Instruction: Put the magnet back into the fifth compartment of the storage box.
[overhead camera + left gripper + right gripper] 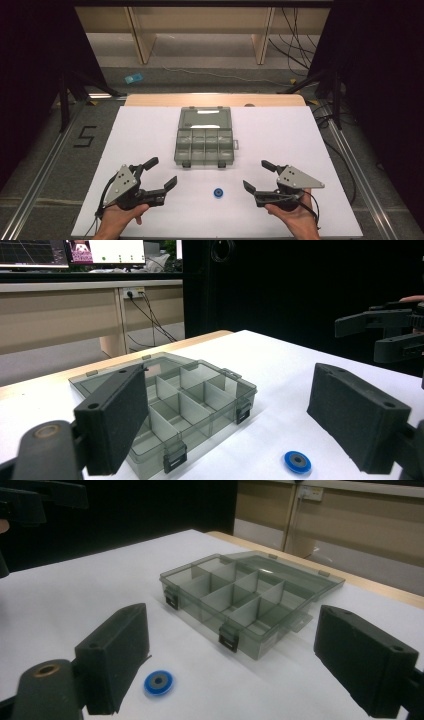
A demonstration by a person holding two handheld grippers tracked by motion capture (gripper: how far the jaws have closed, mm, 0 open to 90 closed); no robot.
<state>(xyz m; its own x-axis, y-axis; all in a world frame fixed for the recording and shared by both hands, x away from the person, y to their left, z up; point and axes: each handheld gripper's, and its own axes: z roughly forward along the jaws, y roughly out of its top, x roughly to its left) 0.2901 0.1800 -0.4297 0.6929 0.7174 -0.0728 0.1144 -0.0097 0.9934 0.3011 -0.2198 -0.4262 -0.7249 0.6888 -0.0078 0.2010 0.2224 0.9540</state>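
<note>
Forearms are cut off at the bottom edge in the high view. Left tongs (160, 174) and right tongs (258, 175) stand wide apart, empty, flanking a blue disc (218, 193) on open white counter (145, 130); the compartment box (205, 137) lies open beyond it, apparently empty.

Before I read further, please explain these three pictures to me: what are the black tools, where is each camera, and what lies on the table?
A person holds one hand-held gripper in each hand: the left hand-held gripper and the right hand-held gripper. Both are open and hold nothing. One camera looks down from above; the other two ride on the grippers and look along their black jaws. On the white table lie a clear compartment box, its lid open, and a small blue disc in front of it.
</note>
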